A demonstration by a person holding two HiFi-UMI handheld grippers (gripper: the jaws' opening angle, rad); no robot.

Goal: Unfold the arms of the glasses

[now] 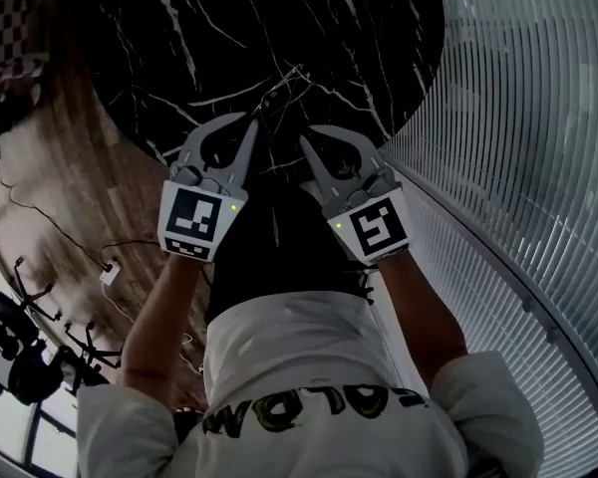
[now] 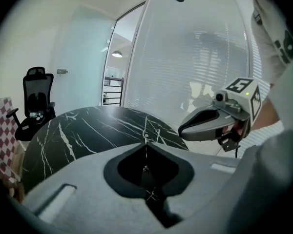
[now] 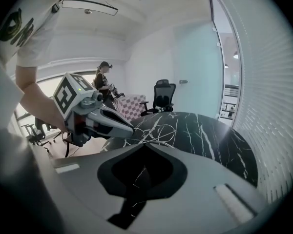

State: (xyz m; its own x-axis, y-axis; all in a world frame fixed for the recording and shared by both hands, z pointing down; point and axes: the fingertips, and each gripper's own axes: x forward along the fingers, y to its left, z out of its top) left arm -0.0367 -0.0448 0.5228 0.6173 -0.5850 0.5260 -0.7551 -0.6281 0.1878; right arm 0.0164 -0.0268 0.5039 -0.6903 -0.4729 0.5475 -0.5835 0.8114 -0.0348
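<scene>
Thin wire-framed glasses point(image 1: 282, 90) hang over the black marble table point(image 1: 209, 38), right at the tips of my left gripper point(image 1: 253, 119). That gripper is shut, and a fine wire of the glasses point(image 2: 145, 152) runs through its tip point(image 2: 146, 133). In the right gripper view the glasses point(image 3: 158, 133) show as pale loops beside the left gripper point(image 3: 131, 127). My right gripper point(image 1: 304, 143) is shut with nothing in it and stands a little to the right of the glasses, apart from them. Its jaws point(image 3: 142, 145) meet at the tip.
The round table's edge point(image 1: 419, 108) curves close to a wall of slatted blinds point(image 1: 538, 167) on the right. An office chair point(image 2: 36, 99) stands beyond the table. A person point(image 3: 103, 79) stands far back. Cables point(image 1: 70, 242) lie on the wooden floor.
</scene>
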